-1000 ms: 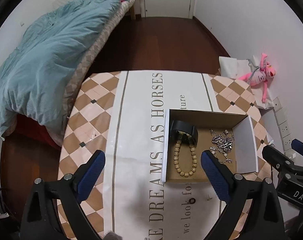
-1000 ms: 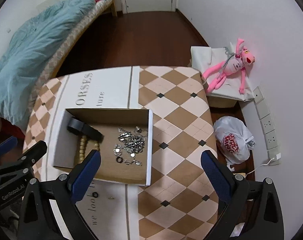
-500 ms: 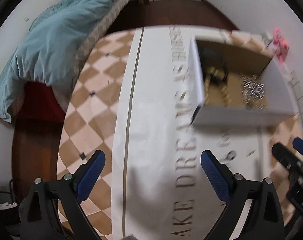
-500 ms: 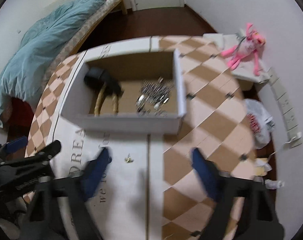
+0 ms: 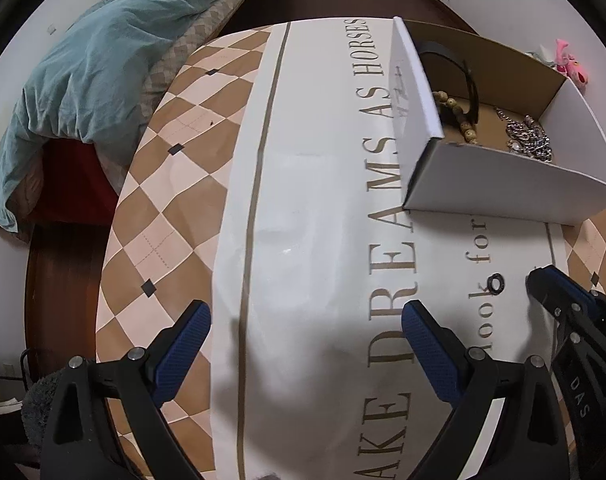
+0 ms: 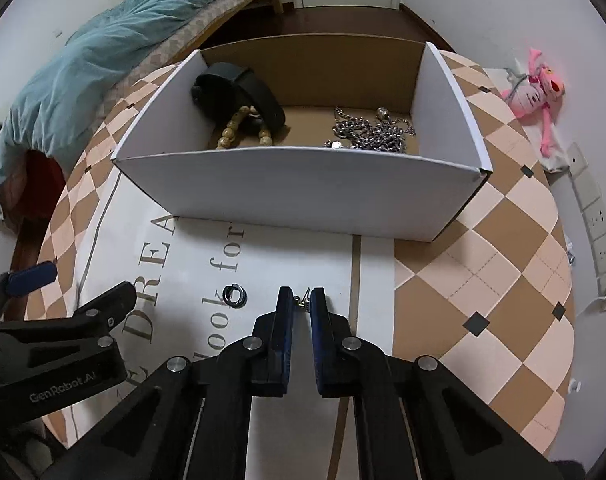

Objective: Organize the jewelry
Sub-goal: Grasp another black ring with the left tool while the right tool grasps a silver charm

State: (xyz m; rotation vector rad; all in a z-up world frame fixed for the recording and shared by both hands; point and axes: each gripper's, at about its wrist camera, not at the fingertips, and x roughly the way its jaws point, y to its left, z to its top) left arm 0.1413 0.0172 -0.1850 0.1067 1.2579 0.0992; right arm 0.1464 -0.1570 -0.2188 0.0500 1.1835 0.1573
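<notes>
An open cardboard box [image 6: 303, 188] stands on the round table and holds a black band [image 6: 239, 88], a wooden bead bracelet [image 6: 231, 132] and silver chains [image 6: 371, 136]. The box also shows in the left wrist view [image 5: 503, 184]. A dark ring [image 6: 234, 295] lies on the cloth in front of the box; it also shows in the left wrist view [image 5: 495, 283]. My right gripper [image 6: 302, 304] is low on the cloth, nearly shut around a tiny earring [image 6: 303, 300] between its tips. My left gripper [image 5: 303, 336] is open and empty above the cloth, left of the ring.
The table [image 6: 483, 280] has a checked cover with a white printed runner [image 5: 323, 200]. A bed with a teal duvet [image 5: 95, 72] lies to the left. A pink plush toy [image 6: 539, 88] and wall sockets [image 6: 599, 224] are at the right.
Both grippers dropped toward the table in front of the box. My right gripper went from wide open to nearly shut around the small earring. The left stayed open.
</notes>
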